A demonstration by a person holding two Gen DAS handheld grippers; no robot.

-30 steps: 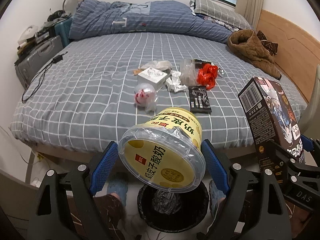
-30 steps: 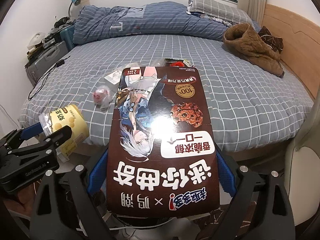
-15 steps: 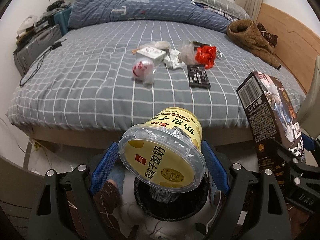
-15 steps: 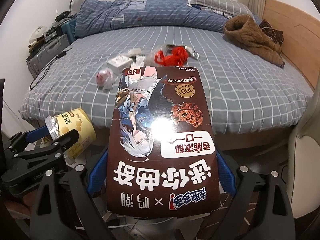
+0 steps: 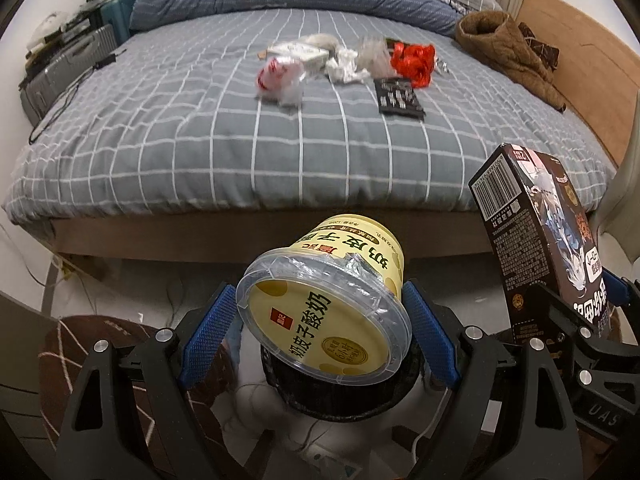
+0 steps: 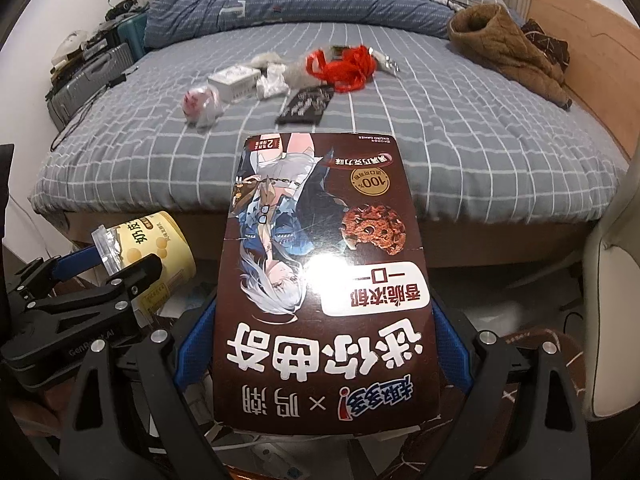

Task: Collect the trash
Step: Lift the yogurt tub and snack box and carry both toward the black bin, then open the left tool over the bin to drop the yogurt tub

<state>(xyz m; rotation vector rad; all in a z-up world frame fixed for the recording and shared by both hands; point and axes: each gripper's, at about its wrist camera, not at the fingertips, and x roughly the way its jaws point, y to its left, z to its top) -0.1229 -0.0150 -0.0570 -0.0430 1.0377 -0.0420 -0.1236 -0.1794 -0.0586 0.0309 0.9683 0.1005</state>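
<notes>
My left gripper point(image 5: 320, 332) is shut on a yellow yogurt tub point(image 5: 328, 300), held tilted right above a black-lined trash bin point(image 5: 340, 394) on the floor. My right gripper point(image 6: 320, 344) is shut on a dark brown cookie box point(image 6: 324, 280); the box point(image 5: 540, 248) also shows at the right of the left wrist view. The tub point(image 6: 156, 256) and left gripper point(image 6: 80, 292) show at the left of the right wrist view. More trash lies on the bed: a red wrapper point(image 5: 412, 62), a black packet point(image 5: 398, 96), a clear bag point(image 5: 280, 80), crumpled paper point(image 5: 344, 68), a white box point(image 5: 300, 52).
The grey checked bed point(image 5: 200, 128) fills the middle. A brown jacket point(image 5: 508, 48) lies at its right by the wooden headboard point(image 5: 580, 76). A suitcase point(image 5: 60, 76) and clutter stand at the left. A dark patterned rug point(image 5: 80, 344) and cables lie on the floor. A white chair point(image 6: 612, 280) stands at the right.
Both grippers have pulled back from the bed and tipped lower, each keeping its item. The bed now sits higher and farther in view, and the bin lies right under the tub.
</notes>
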